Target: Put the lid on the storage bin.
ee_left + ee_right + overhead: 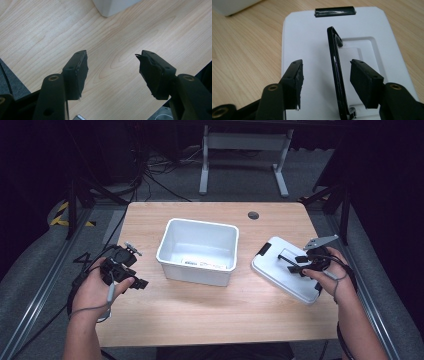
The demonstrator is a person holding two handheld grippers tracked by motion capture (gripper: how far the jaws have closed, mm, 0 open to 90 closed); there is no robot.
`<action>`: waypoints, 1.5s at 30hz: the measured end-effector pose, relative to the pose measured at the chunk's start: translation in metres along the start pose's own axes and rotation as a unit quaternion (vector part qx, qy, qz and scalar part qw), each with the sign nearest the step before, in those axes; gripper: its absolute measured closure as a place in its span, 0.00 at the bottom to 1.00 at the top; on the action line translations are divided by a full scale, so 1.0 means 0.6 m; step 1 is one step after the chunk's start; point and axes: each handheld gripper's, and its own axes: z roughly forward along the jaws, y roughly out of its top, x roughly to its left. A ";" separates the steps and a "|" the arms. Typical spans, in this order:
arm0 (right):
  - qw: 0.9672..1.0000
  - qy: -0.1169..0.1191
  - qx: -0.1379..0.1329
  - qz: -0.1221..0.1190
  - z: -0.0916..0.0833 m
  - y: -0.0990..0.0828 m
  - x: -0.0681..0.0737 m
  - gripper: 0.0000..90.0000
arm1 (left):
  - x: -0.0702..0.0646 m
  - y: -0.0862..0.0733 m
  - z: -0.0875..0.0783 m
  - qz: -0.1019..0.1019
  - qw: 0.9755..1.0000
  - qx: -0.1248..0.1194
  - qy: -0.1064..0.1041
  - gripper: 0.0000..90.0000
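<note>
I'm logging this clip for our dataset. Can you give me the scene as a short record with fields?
surface: wooden table
bin: white, open, nothing inside but a label, mid-table
lid: white, flat on the table right of the bin, black handle raised
left tool: open, over bare wood, holding nothing
right tool: open, jaws either side of the lid's handle, not closed on it

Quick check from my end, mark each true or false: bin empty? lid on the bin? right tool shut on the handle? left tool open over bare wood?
1. The white plastic bin holds objects. False: just a label inside.
2. The white lid sits on the bin. False: it lies on the wooden table beside it.
3. The right tool straddles the lid's raised black handle, jaws open. True.
4. The left tool is open. True.
</note>
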 end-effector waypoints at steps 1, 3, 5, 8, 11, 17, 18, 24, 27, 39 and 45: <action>1.000 -0.002 0.002 -0.007 0.005 -0.001 -0.001 0.50 | -0.001 0.000 0.001 -0.004 1.000 -0.001 0.003 0.45; 1.000 -0.008 0.016 0.000 0.016 -0.006 -0.003 0.50 | -0.001 0.000 0.001 -0.003 1.000 0.004 0.007 0.44; 1.000 -0.011 0.027 0.003 0.024 -0.010 -0.005 0.50 | -0.001 0.000 0.001 -0.002 1.000 0.004 0.005 0.44; 1.000 -0.007 0.028 0.002 0.031 -0.013 -0.008 0.52 | -0.001 0.001 0.001 0.003 1.000 0.004 0.010 0.44; 0.999 -0.013 0.030 -0.003 0.034 -0.015 -0.011 0.58 | -0.001 0.001 0.003 0.004 1.000 0.004 0.010 0.41; 1.000 -0.019 0.014 -0.014 0.023 -0.021 -0.024 0.81 | -0.002 0.001 0.009 0.001 1.000 0.004 0.007 0.40; 1.000 -0.016 0.006 -0.014 0.020 -0.022 -0.025 0.84 | -0.002 0.001 0.009 0.001 1.000 0.003 0.006 0.40; 0.999 -0.024 -0.003 -0.020 0.017 -0.021 -0.027 0.92 | -0.004 0.004 0.012 0.004 1.000 0.005 0.005 0.40; 0.999 -0.028 -0.003 -0.022 0.016 -0.021 -0.028 0.92 | -0.006 0.005 0.012 0.012 1.000 0.008 0.014 0.39; 0.999 -0.032 0.003 -0.039 0.002 -0.001 -0.022 0.94 | -0.004 0.002 0.013 0.008 1.000 0.006 0.012 0.38; 0.998 -0.034 -0.008 -0.054 -0.025 0.018 -0.012 0.94 | -0.003 0.002 0.013 0.007 1.000 0.004 0.010 0.38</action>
